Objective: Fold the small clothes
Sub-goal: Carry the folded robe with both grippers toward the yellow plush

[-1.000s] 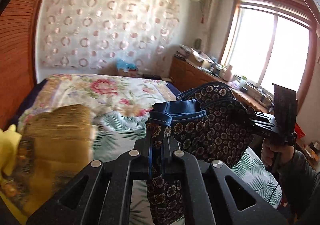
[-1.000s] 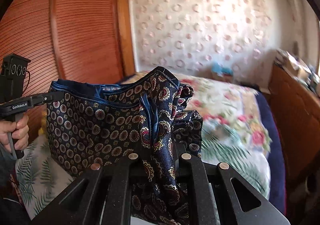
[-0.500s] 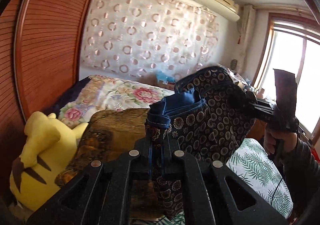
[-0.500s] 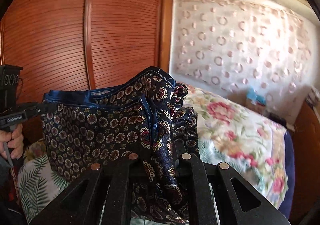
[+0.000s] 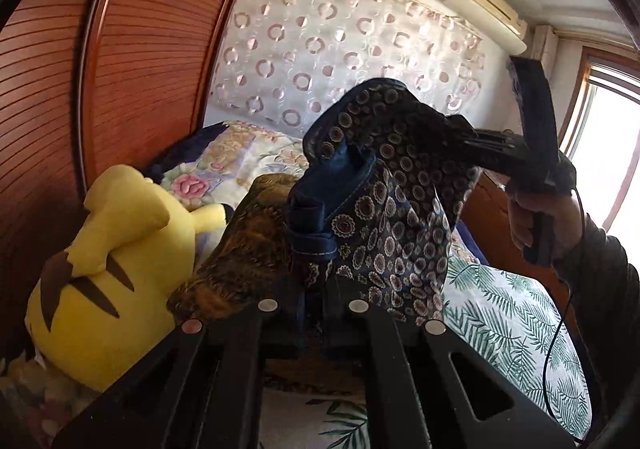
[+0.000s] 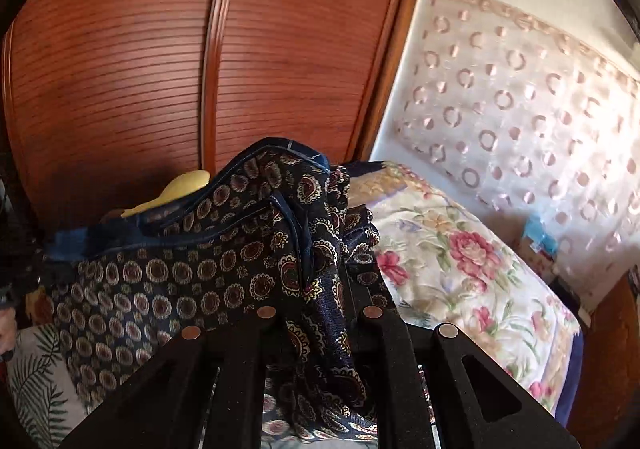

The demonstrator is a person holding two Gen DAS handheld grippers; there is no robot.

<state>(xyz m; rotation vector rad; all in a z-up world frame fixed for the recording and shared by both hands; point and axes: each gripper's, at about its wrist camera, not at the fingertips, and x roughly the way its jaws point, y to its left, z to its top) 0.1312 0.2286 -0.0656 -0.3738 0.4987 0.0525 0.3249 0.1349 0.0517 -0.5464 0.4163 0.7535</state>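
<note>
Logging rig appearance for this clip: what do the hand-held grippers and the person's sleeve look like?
Both are matte black, with silver rivets along angular fingers. In the left wrist view, the right hand-held gripper has a pistol-style handle, a flat black block above, and a thin black cable. The sleeve is dark grey.

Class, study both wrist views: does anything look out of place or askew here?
The patterned navy garment hangs bunched and lopsided in the air between the left gripper and right gripper, not laid flat. A yellow plush toy lies tipped over beside it.
</note>
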